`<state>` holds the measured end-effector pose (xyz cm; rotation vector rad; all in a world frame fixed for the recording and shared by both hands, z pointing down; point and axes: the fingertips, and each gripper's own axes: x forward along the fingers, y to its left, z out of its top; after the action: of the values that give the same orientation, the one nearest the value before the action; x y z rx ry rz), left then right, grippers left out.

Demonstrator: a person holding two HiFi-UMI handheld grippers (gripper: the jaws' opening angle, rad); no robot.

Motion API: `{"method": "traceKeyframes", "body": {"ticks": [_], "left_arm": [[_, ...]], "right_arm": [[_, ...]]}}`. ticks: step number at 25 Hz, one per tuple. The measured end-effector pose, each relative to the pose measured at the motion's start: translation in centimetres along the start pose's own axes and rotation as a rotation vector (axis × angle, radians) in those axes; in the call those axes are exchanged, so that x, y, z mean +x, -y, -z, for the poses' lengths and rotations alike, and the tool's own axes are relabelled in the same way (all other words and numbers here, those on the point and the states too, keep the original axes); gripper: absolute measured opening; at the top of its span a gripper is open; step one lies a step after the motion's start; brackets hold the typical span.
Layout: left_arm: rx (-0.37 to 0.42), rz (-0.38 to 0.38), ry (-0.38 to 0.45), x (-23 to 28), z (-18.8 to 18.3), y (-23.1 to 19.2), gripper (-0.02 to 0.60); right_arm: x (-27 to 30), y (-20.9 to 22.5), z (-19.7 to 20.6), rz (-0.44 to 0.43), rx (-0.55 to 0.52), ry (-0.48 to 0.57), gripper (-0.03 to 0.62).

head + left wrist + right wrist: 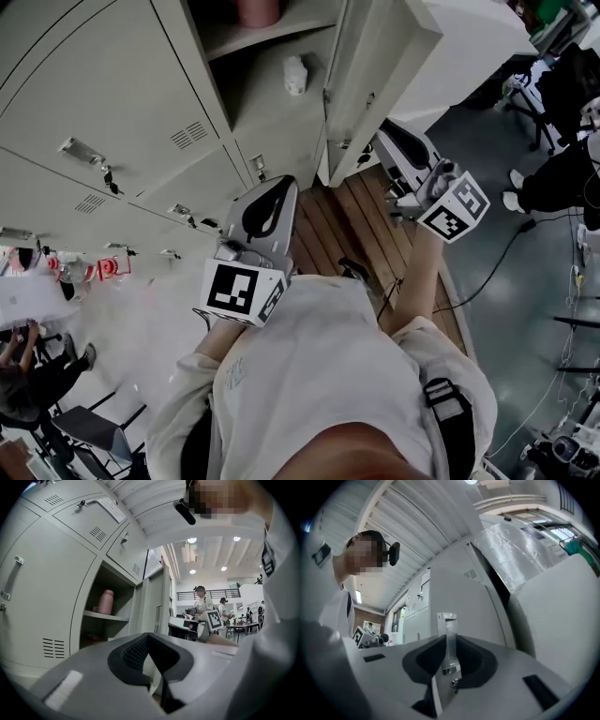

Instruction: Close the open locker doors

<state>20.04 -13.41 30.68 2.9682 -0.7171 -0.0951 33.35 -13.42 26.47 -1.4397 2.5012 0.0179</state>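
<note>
The open locker door (375, 66) is swung out to the right of its compartment, beyond the far end of the wooden floor (347, 225). Its metal handle (446, 637) is pinched between the jaws of the right gripper (386, 138). The left gripper (279, 192) is held near the closed lockers (103, 103) on the left, its jaws pressed together with nothing between them. A pink bottle (106, 602) is seen on the shelf inside the open compartment.
</note>
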Motion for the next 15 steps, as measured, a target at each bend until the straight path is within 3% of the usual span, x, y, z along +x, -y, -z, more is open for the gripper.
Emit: {"method": "traceKeyframes", "body": {"ticks": [9, 15], "left_arm": [[0.003, -0.109, 0.017, -2.7, -0.6, -2.7, 0.008], [0.001, -0.170, 0.027, -4.4, -0.7, -4.2, 0.008]], "right_arm": [[5.8, -2.9, 2.1, -0.144, 0.012, -0.057, 0.052], [8.8, -3.9, 2.9, -0.187, 0.010, -0.067, 0.057]]}}
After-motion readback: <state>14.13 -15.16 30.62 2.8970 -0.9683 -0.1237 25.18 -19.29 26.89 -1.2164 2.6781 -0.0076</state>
